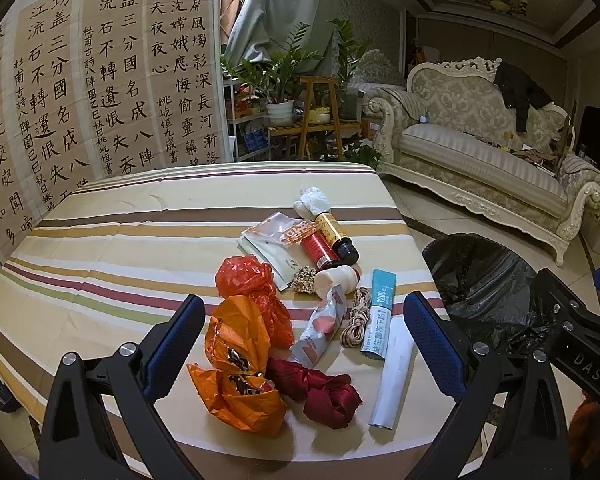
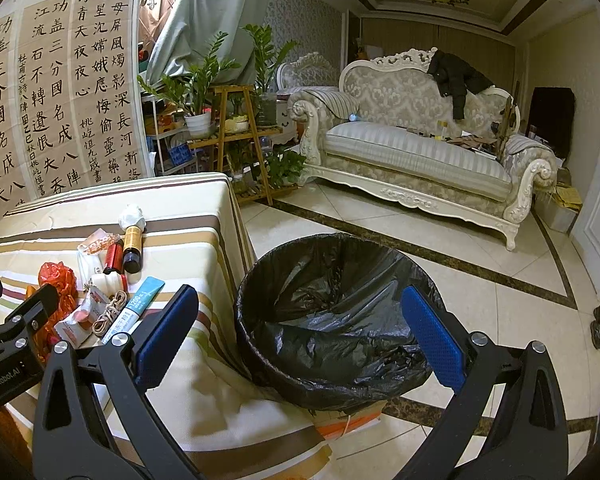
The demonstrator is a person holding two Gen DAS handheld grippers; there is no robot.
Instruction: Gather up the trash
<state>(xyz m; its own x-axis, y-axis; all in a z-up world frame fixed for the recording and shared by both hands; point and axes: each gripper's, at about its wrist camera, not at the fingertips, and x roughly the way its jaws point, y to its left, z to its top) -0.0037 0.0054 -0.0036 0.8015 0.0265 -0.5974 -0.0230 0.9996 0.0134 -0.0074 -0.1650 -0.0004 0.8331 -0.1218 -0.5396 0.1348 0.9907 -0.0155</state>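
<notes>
Trash lies on the striped table (image 1: 100, 240): an orange plastic bag (image 1: 240, 364), a red plastic bag (image 1: 252, 280), a dark red cloth knot (image 1: 320, 392), a pink-white packet (image 1: 320, 328), a coiled string (image 1: 356, 316), a teal sachet (image 1: 380, 312), a white paper strip (image 1: 394, 376), two small bottles (image 1: 332, 240) and a tissue wad (image 1: 312, 200). My left gripper (image 1: 304, 344) is open above the near trash. My right gripper (image 2: 300, 336) is open and empty over the black-lined bin (image 2: 332, 320).
The bin (image 1: 484, 284) stands on the tiled floor right of the table. A cream sofa (image 2: 420, 152) with a black jacket stands behind. A wooden plant stand (image 2: 240, 136) and calligraphy sheets (image 1: 100, 80) are at the back left.
</notes>
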